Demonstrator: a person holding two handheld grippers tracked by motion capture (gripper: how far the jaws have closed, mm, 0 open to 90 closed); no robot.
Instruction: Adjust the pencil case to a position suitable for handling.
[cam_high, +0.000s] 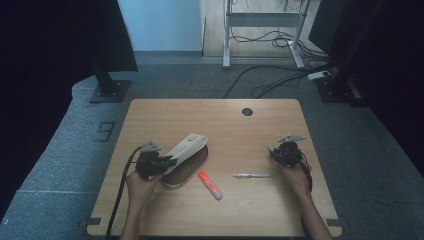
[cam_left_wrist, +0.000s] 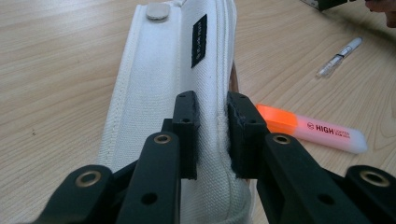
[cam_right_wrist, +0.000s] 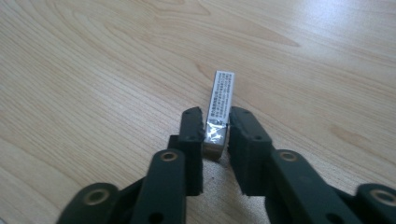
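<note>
My left gripper (cam_high: 167, 161) sits toward the tabletop's (cam_high: 225, 120) left edge, clamped on the near end of the pencil case (cam_high: 187, 148), which runs away toward the far edge and tilts up over its opened lower half. Just right of the case, nearer the front edge, lies the highlighter (cam_high: 210, 184). The pen (cam_high: 252, 175) lies further right, well apart. My right gripper (cam_high: 272, 150) is near the right edge, pinching a small eraser (cam_right_wrist: 219, 112) that lies on the tabletop.
</note>
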